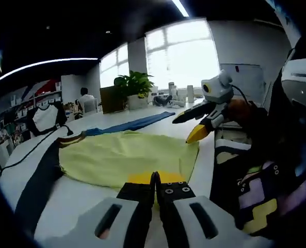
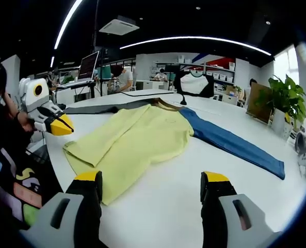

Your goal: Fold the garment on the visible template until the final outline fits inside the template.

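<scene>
**Grippers at the near edge of a yellow garment on a white table**

Left gripper point(image 1: 156, 182), seen from its own camera, has its two yellow-tipped black jaws pressed together, with the near hem of the yellow garment point(image 1: 127, 157) right at the tips; whether cloth is pinched between them cannot be told. Beyond its jaws the garment lies spread flat on the white table point(image 1: 75, 199), one sleeve edge reaching toward the far right corner. A dark band point(image 1: 39, 183) runs along the table to the left of this gripper, and a blue strip point(image 1: 132, 124) lies past the garment's far edge. Up and to the right, the right gripper point(image 1: 194, 124) hovers above the garment's far corner, its yellow tips near each other.

Right gripper point(image 2: 151, 186), in its own view, holds its jaws wide apart with nothing between them, just above bare table point(image 2: 163, 206). Ahead and slightly left lies the yellow garment point(image 2: 137, 137), its near corner close to the left jaw. The blue strip point(image 2: 235, 144) extends ahead to the right, touching the garment's side. At far left the left gripper point(image 2: 57, 124) sits at the garment's edge. A potted plant point(image 2: 282, 101) stands at the right.
</scene>
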Demonstrator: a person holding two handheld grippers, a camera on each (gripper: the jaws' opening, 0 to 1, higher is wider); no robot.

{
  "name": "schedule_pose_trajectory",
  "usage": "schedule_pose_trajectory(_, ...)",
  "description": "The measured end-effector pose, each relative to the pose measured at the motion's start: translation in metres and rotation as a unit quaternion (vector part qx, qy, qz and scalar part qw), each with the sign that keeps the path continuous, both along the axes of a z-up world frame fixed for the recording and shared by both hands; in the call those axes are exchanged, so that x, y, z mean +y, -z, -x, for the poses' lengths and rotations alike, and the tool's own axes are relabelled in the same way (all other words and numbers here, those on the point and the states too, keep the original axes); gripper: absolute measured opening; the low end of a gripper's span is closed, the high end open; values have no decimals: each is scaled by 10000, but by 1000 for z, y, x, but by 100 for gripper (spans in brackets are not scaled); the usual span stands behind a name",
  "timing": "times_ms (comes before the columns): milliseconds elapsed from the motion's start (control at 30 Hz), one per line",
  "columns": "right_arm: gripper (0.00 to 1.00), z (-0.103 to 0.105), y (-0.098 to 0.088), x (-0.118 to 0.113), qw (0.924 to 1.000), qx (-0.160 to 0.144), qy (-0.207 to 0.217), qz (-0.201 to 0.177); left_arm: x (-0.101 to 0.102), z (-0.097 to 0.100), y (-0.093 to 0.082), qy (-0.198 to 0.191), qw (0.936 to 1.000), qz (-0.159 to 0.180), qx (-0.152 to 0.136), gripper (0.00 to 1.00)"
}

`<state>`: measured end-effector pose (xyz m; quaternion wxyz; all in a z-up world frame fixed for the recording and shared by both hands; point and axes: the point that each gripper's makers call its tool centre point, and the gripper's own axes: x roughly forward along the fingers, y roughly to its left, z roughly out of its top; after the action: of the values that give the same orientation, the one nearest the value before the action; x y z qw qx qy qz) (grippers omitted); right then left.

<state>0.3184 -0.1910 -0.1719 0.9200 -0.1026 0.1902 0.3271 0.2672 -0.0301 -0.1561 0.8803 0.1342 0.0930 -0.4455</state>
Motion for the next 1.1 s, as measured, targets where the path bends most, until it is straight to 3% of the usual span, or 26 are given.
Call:
schedule_pose_trajectory(67,79,0,-1,0,10000,-9,-7,-10,-4,1,2,51,10000,-48,11,13)
schedule_pose_trajectory(200,80,1,0,2,10000,12,-46,-18,-10,4,6,155,9998,-73,133,21)
schedule_pose_trajectory(267,80,1,-1,2,10000,10,-51,-31,-11,1,9,70,9996,-105,241,33)
schedule_pose_trajectory(333,80,1,-1,1,10000,7,-60,-10,-11,-1,13,7,9995,-185,239,38)
schedule_pose_trajectory(467,80,1,-1,1,10000,-2,-65,3,-18,0,19,111,9992,-196,322,33)
schedule_pose_trajectory(567,79,1,1,1,10000,16,-79,20,-20,0,35,179,9984,-315,423,19)
schedule_pose_trajectory(600,79,1,2,1,10000,35,-78,28,-26,-2,24,214,9990,109,384,18)
schedule_pose_trajectory(633,79,1,2,1,10000,44,-76,40,-21,-3,28,89,9984,64,562,15)
schedule_pose_trajectory(833,78,1,3,2,9999,58,-106,46,-10,-7,15,-52,9976,401,554,8)
schedule_pose_trajectory(1100,74,3,0,8,9998,43,-181,-80,2,-10,-12,-297,9965,757,179,7)
